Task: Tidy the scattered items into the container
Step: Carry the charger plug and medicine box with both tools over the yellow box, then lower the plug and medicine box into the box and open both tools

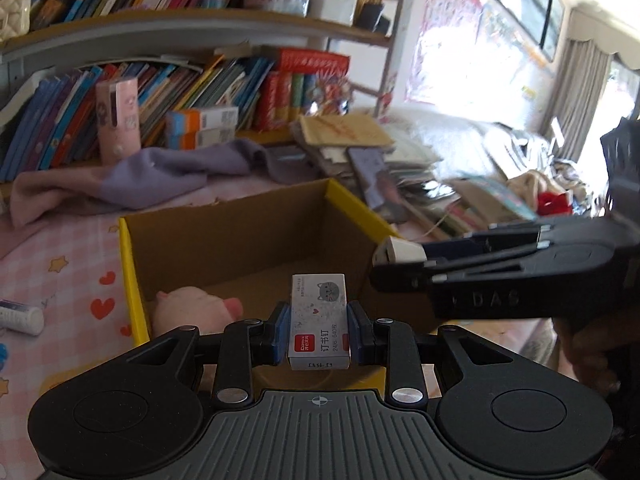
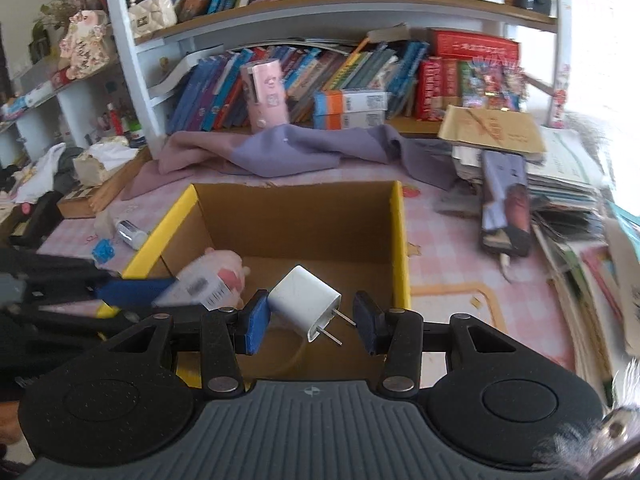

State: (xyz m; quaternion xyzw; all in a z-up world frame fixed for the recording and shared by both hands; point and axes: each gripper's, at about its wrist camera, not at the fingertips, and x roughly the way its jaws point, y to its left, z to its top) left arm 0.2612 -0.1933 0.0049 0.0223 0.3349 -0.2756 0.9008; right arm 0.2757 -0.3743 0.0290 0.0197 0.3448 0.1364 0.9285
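The left gripper (image 1: 319, 324) pinches a small box of staples (image 1: 319, 322) between its blue pads, just above the near edge of the open cardboard box (image 1: 248, 236) with yellow rims. The right gripper (image 2: 312, 322) holds a white charger plug (image 2: 303, 302) over the same box; the left pad presses its body and the two metal prongs point to the right pad. A pink plush toy (image 1: 192, 308) lies inside the box, in the left corner. A white tube (image 1: 20, 316) rests on the pink tablecloth (image 1: 60, 280), left of the box
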